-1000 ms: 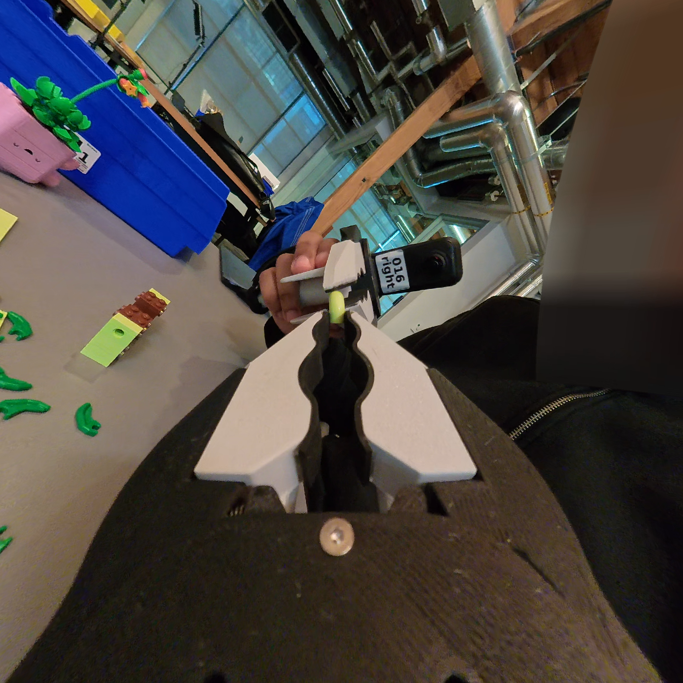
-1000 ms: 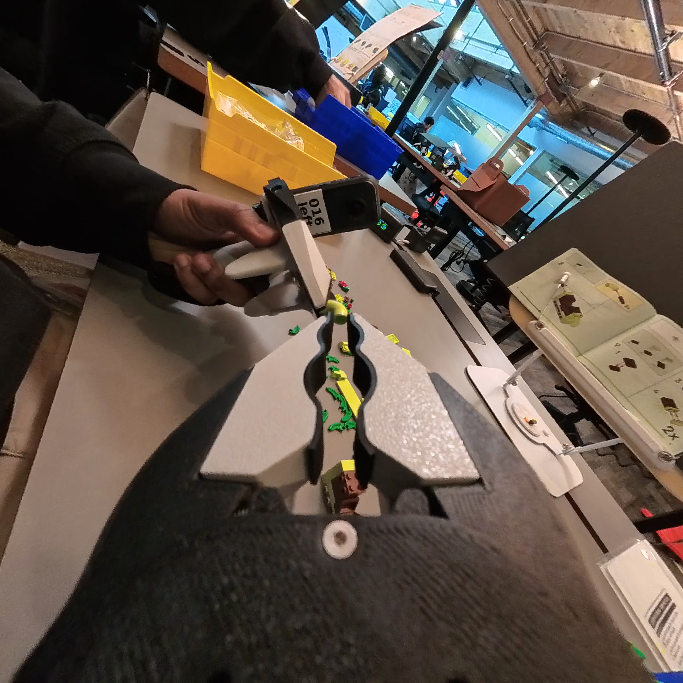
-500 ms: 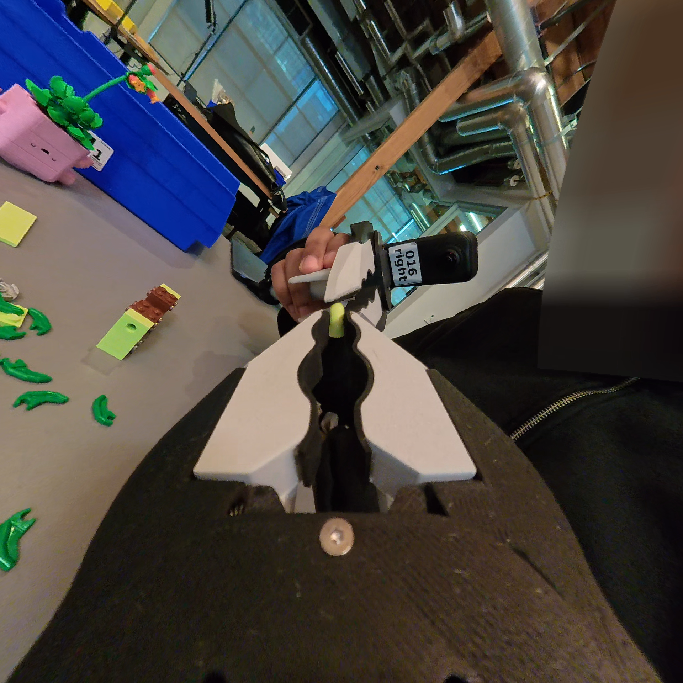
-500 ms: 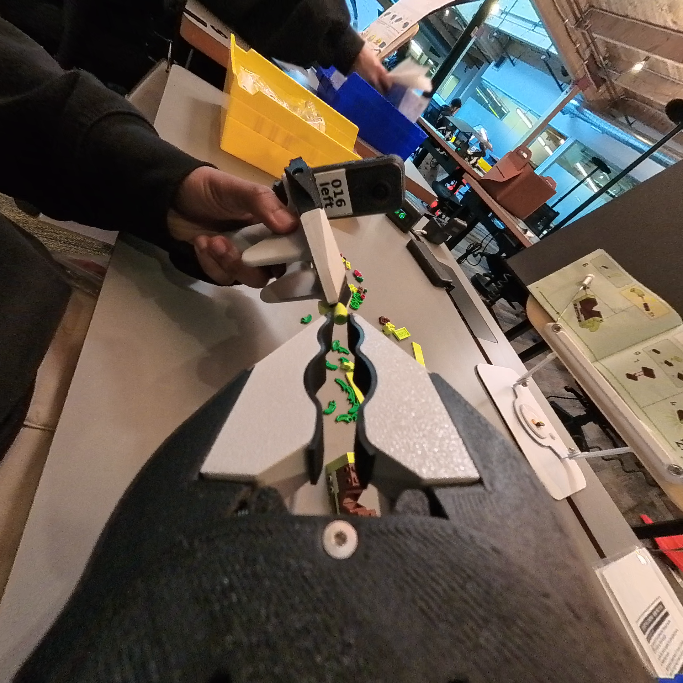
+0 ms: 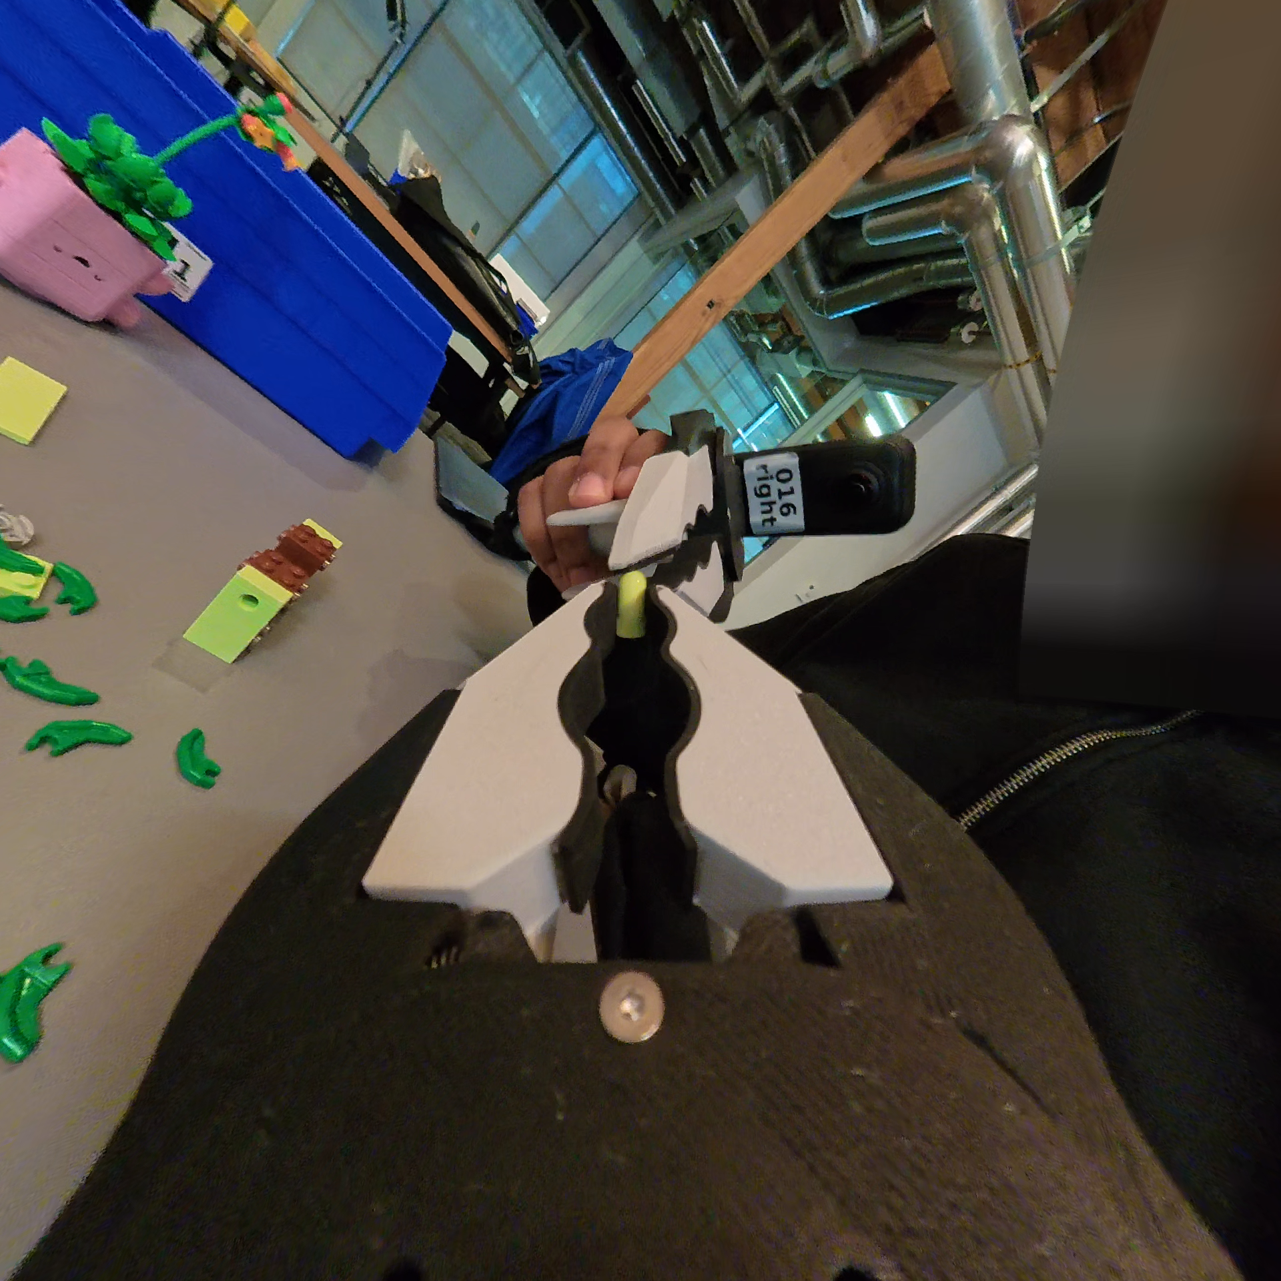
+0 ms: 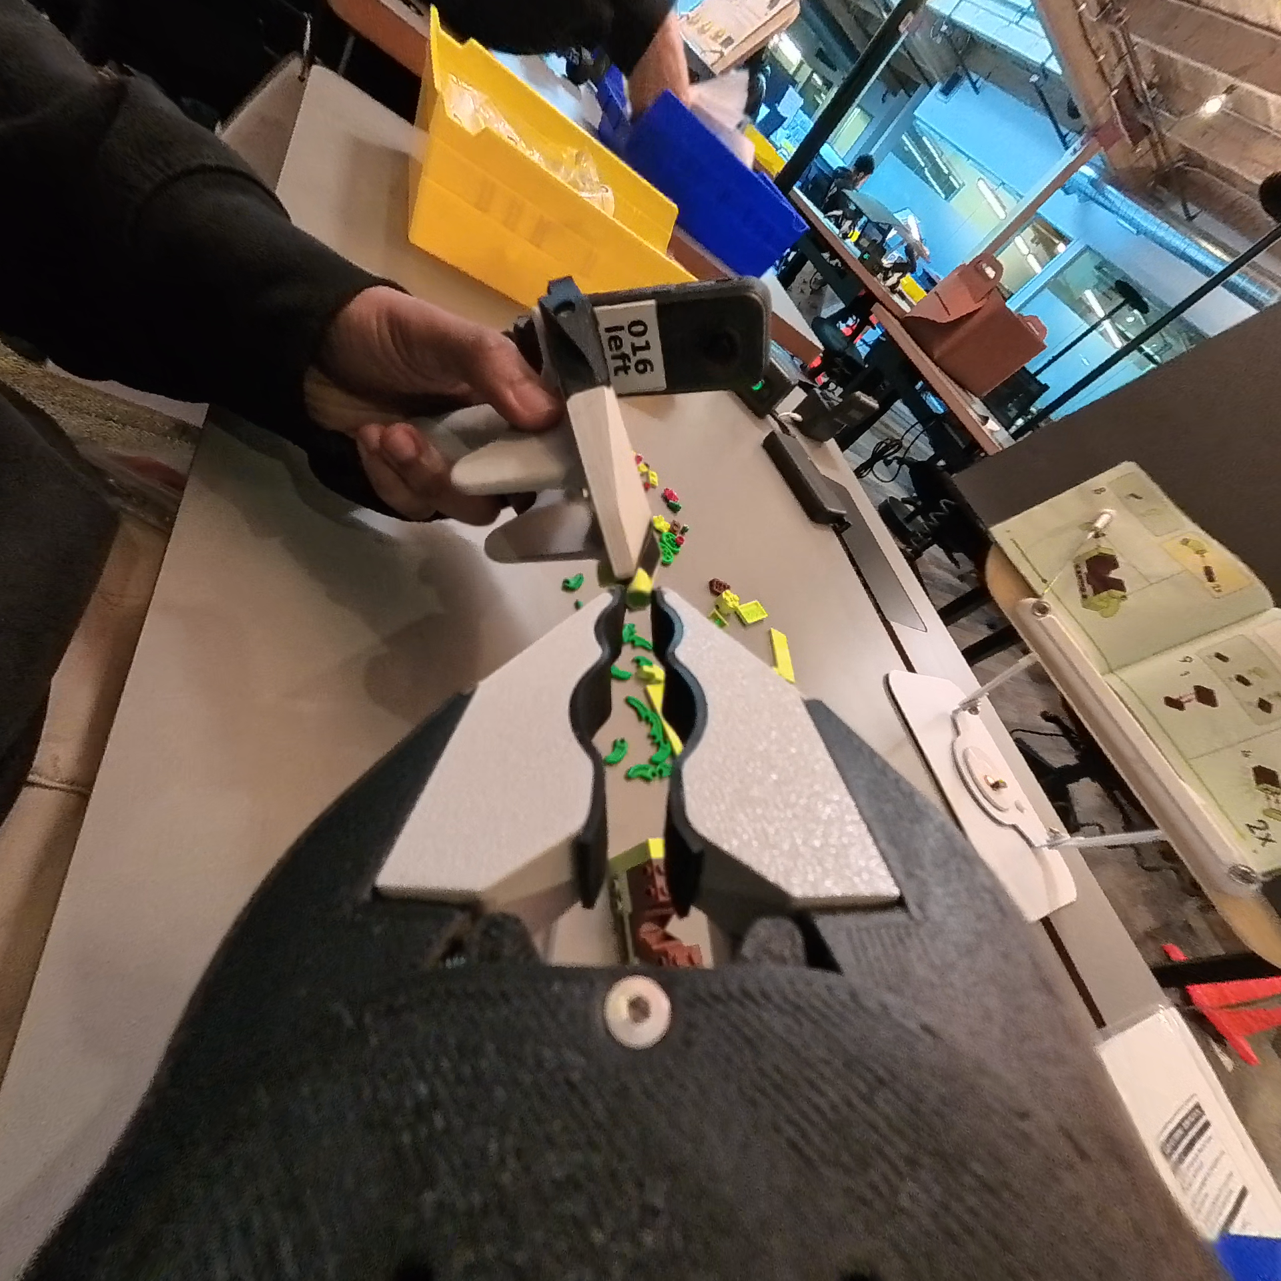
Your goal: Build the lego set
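A small lime-green piece (image 5: 631, 611) is held in the air between the two tools, above the grey table (image 5: 208, 471): the left gripper (image 5: 629, 602) is pinched on its near end, and the right gripper (image 6: 634, 602) is closed on the other end, though which of the two carries the load cannot be told from either view. The step in hand is judged to be a handover or re-grip of this piece. One grip must next be eased while the other holds firm. The brown and lime sub-assembly (image 5: 267, 589) lies on the table to the left; green leaf pieces (image 5: 76, 735) are scattered near it. A pink pot model (image 5: 66, 256) and blue bin (image 5: 277, 277) stand far left; the instruction booklet (image 6: 1144, 638) is propped at right. Nothing blocks the way down.
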Tool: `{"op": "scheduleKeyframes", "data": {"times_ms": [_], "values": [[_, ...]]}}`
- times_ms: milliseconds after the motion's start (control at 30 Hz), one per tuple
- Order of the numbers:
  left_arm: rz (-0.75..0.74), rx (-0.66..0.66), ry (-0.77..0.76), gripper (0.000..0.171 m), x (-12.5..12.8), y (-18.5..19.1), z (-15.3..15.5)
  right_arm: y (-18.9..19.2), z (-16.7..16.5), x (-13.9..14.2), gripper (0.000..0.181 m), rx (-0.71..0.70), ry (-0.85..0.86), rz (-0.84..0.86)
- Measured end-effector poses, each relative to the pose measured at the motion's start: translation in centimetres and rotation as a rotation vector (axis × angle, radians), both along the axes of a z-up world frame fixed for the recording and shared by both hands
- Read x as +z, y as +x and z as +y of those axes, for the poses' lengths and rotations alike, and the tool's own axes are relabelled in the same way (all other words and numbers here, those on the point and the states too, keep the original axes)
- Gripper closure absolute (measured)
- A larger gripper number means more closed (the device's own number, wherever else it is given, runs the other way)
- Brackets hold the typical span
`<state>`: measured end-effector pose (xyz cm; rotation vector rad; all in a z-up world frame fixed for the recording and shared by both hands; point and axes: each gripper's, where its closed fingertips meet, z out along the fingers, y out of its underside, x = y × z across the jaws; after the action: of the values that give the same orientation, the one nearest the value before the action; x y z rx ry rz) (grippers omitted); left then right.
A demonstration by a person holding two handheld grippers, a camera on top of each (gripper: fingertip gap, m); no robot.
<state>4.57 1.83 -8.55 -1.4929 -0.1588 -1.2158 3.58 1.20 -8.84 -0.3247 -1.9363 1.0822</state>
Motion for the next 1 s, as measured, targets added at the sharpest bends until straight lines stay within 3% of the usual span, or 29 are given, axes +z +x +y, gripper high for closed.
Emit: {"op": "scheduleKeyframes", "data": {"times_ms": [267, 333, 467, 600, 700, 800, 1000], "values": [[0.056, 0.024, 0.007, 0.166, 0.3, -0.1, -0.1, -0.2, 0.0, 0.3, 0.176, -0.006, -0.043, -0.001], [0.063, 0.065, 0.03, 0.166, 0.8, -1.0, -0.4, -0.3, 0.0, 0.5, 0.168, -0.007, -0.068, -0.003], [0.134, 0.323, 0.075, 0.166, 2.5, -6.4, -3.7, -0.5, 0.4, 0.8, 0.161, -0.019, -0.159, -0.03], [0.338, 0.739, -0.005, 0.166, 2.3, -13.4, -10.6, -1.3, -0.3, 0.5, 0.159, -0.015, -0.292, -0.106], [0.454, 0.943, -0.097, 0.166, 1.2, -15.9, -15.2, -2.6, -1.5, -0.6, 0.156, -0.027, -0.365, -0.208], [0.522, 1.012, -0.174, 0.166, 0.0, -16.8, -17.1, -4.0, -3.3, -2.4, 0.153, -0.044, -0.387, -0.324], [0.579, 1.016, -0.196, 0.165, -0.9, -17.1, -17.6, -6.7, -7.1, -3.8, 0.155, -0.05, -0.375, -0.418]]}}
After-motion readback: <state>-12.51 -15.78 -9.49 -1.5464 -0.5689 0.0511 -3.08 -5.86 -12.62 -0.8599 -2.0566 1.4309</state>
